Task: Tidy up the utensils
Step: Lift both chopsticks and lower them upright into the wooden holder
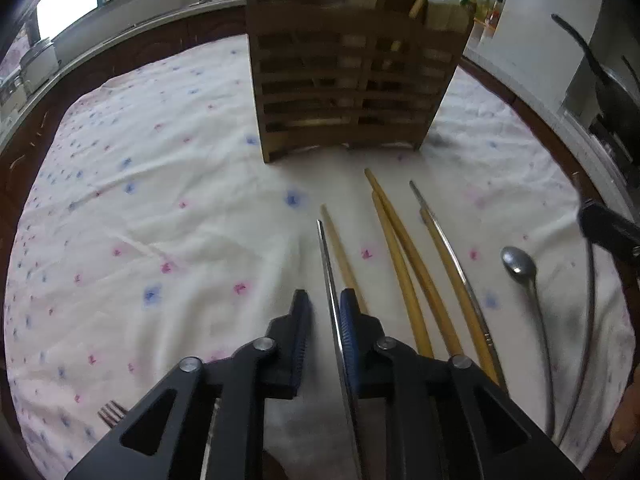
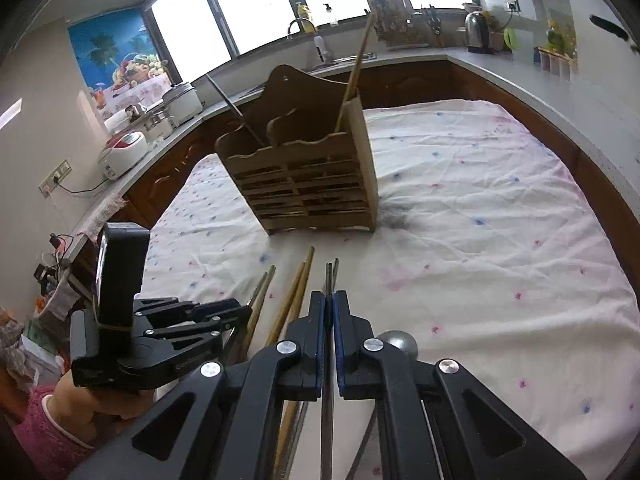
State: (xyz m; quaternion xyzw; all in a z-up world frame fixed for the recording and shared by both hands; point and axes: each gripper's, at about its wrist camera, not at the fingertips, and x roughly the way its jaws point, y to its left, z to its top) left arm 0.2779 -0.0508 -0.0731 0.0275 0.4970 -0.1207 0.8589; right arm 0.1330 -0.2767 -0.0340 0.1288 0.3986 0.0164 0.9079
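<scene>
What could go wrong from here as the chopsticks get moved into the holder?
1. The left gripper stands open around a metal chopstick that touches only one pad, so lifting now could drop it.
2. The right gripper is shut on a thin metal chopstick; it may pivot on the way.
3. The wooden holder already holds leaning sticks, which could block insertion.

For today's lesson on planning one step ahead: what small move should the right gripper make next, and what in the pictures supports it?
Probably carry it forward and up toward the slatted wooden utensil holder. The right gripper is shut on a thin metal chopstick, and the holder, already holding a wooden stick and a metal one, stands just ahead on the white flowered cloth.
</scene>
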